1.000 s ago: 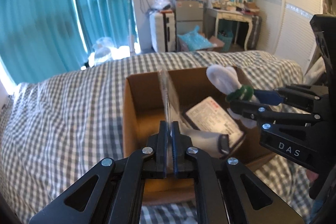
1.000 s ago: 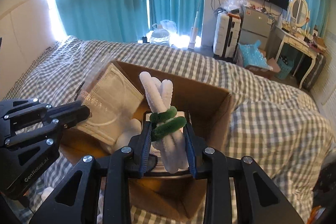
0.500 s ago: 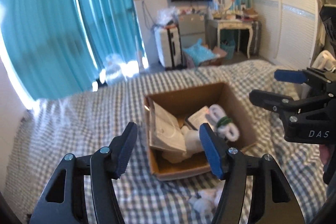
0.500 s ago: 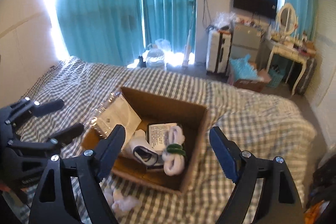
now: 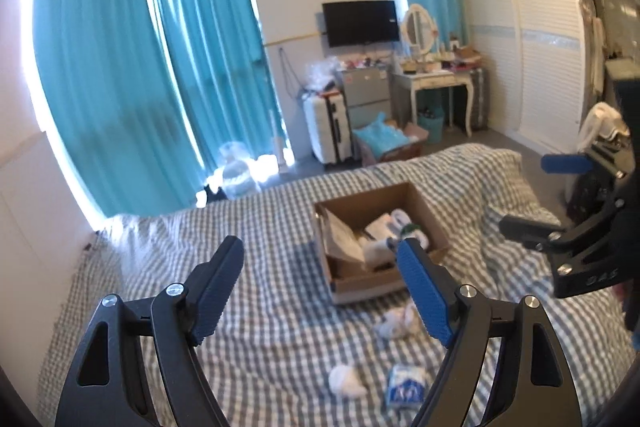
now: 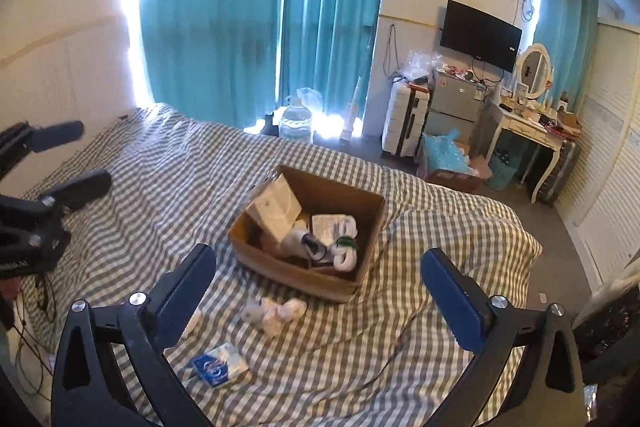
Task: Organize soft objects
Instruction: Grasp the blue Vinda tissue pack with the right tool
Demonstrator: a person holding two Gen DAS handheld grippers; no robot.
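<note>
A brown cardboard box [image 6: 362, 205] [image 5: 430, 215] sits on the checked bed. Inside lie a clear packet of white masks [image 6: 276, 205] [image 5: 340, 241], a white fuzzy roll with a green band [image 6: 346, 247] [image 5: 404, 225] and other white soft items. On the bed in front of the box lie a crumpled white item [image 6: 276, 311] [image 5: 396, 319], a blue and white tissue pack [image 6: 218, 367] [image 5: 406, 389] and a white ball [image 5: 346, 381]. My left gripper [image 5: 320, 291] [image 6: 68, 159] and right gripper [image 6: 320, 299] [image 5: 544, 195] are both open, empty and pulled back well above the bed.
The grey checked bed [image 6: 160, 187] fills the foreground. Teal curtains [image 6: 260, 15] hang behind it. A white suitcase [image 6: 404, 119], a small fridge, a dressing table [image 6: 528, 135] and a wardrobe [image 5: 540, 47] stand at the far right. Cables [image 6: 32, 307] lie at the bed's left edge.
Both grippers opened, dropping the mask packet and the fuzzy roll into the box, then drew back and up, away from the box.
</note>
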